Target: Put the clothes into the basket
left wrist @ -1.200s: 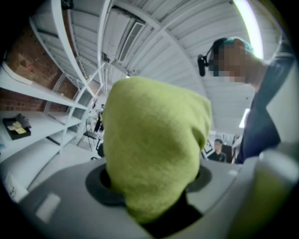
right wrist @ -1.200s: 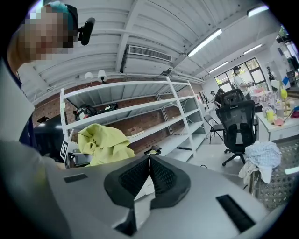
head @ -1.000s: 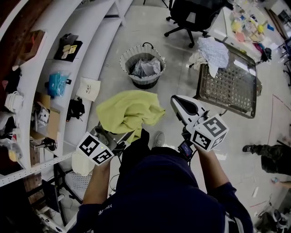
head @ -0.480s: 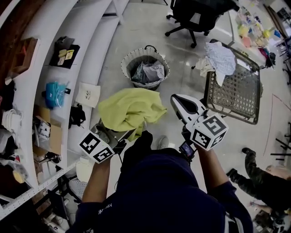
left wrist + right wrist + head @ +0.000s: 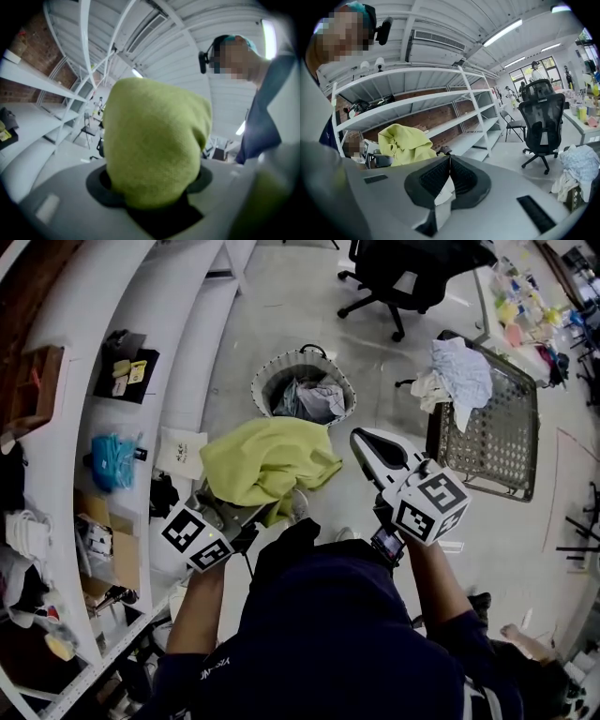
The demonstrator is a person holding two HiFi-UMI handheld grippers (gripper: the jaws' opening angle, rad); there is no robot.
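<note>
Over at 9 o'clock in the head view there's the white shelving (image 5: 164, 352) with a blue bag (image 5: 112, 461) on it. A white tote (image 5: 182, 450) nearby has some dark print that's way too small to read. The left gripper (image 5: 150, 185) is clamped on the yellow-green garment (image 5: 270, 461); its own view shows the cloth bunched up right between the jaws. The garment hangs in the air above the floor, not in the basket yet. The basket (image 5: 272, 374) sits on the floor at 12 o'clock from the garment, with some grey and white clothes (image 5: 314, 397) already inside. The right gripper (image 5: 450, 174) is at about 3 o'clock from the garment, jaws pinched together at the tips and not on any clothing. Both grippers only carry square black-and-white markers, no brand I can make out. Further out at 2 o'clock there's a wire rack (image 5: 497, 442) with pale blue clothes (image 5: 459, 371) piled on its top edge, and a black office chair (image 5: 412, 268) at 1 o'clock. There's lettering on the person's left sleeve (image 5: 214, 671), unreadable.
</note>
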